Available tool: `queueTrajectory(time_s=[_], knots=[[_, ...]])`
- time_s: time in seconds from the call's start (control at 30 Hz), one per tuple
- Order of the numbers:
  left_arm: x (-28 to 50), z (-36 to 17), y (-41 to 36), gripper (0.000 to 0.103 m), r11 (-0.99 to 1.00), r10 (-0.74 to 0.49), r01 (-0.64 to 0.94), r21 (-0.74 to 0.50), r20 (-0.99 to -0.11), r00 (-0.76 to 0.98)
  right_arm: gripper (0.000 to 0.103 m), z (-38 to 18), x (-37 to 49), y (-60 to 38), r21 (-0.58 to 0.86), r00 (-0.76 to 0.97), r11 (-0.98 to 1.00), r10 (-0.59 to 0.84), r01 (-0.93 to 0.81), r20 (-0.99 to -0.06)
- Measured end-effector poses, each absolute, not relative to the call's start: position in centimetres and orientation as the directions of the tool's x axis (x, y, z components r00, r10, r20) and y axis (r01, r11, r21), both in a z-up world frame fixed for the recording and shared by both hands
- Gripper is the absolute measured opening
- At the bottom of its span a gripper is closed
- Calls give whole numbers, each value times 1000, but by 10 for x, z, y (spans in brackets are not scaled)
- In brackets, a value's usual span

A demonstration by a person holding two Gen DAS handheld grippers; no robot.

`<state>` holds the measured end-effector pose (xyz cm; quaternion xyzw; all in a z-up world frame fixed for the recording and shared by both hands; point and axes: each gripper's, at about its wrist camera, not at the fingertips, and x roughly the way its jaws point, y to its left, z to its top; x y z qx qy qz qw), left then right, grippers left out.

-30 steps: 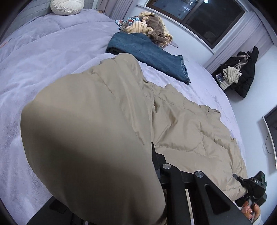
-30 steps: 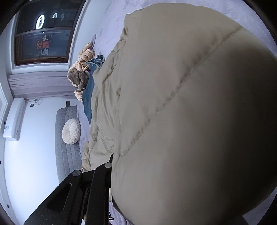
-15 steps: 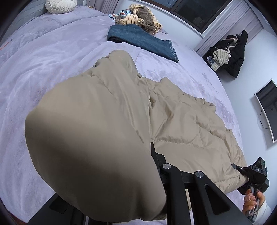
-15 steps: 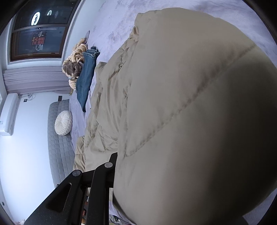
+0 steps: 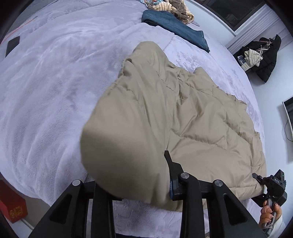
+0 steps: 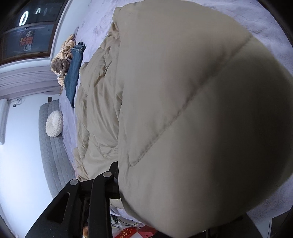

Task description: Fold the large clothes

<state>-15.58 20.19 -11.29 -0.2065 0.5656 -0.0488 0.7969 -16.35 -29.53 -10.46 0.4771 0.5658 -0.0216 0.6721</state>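
A large beige quilted jacket (image 5: 192,117) lies spread on the lilac bed (image 5: 55,87). My left gripper (image 5: 146,175) is shut on the jacket's near left corner, and the cloth bulges over its left finger. My right gripper (image 6: 155,179) is shut on the jacket's near right corner (image 6: 192,128), which fills most of the right wrist view and hides the right finger. The right gripper also shows in the left wrist view (image 5: 271,188), held by a hand at the jacket's hem.
Folded blue jeans (image 5: 175,27) and a striped pile of clothes (image 5: 174,9) lie at the bed's far side. A dark phone (image 5: 12,44) lies at the far left. A black coat (image 5: 263,60) hangs by the wall. A red box (image 5: 12,206) stands on the floor. A round white cushion (image 6: 54,123) leans on the headboard.
Both grippers have risen and pulled back with the jacket's hem corners held. More of the bed and the floor now shows around the jacket.
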Motion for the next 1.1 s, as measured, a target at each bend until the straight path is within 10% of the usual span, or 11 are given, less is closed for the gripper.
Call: queueTrajectory(time_s=[0.9,1.1], knots=[[-183,-66,195,35,955,-162,-199,-219,-949,270,49,-46,-207,-289,552,195,712,524,434,-829],[-181,-51,169,36,968,-153,-154,-200,-950,273,64,-30,-196,-267,511,181,795,478,327,-860]])
